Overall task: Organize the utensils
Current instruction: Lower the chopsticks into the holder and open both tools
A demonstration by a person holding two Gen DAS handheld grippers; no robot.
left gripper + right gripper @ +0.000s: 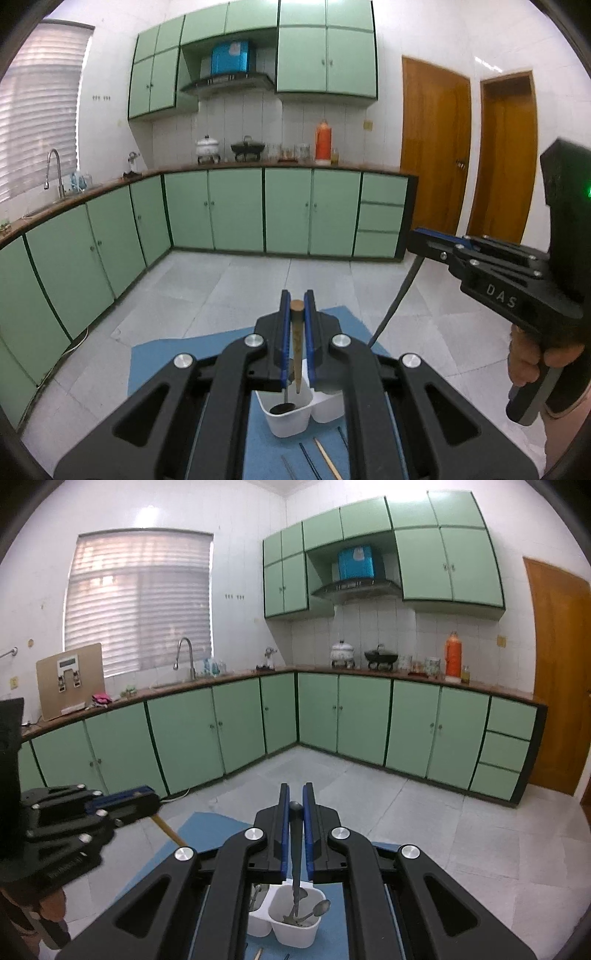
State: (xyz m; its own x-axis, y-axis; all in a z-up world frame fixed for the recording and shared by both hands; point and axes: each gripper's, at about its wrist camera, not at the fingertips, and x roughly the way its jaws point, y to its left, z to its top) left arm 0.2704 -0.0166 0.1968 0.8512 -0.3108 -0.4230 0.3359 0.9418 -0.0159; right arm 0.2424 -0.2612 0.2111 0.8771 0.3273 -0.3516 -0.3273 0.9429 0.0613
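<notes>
My left gripper [297, 301] is shut on a wooden-handled spoon [296, 343], held upright with its dark bowl down inside the left cup of a white two-cup utensil holder [290, 421]. My right gripper [296, 794] is shut on a dark-handled utensil [295, 845], held upright over the right cup of the same holder [295, 936], which has metal spoons [320, 907] in it. The right gripper also shows at the right of the left wrist view [417, 240]. The left gripper shows at the left of the right wrist view [147, 801].
The holder stands on a blue mat [162, 362] on the table. Loose chopsticks [327, 458] lie on the mat in front of it. Green cabinets [236, 206], a sink tap [55, 173] and wooden doors [432, 147] ring the tiled floor beyond.
</notes>
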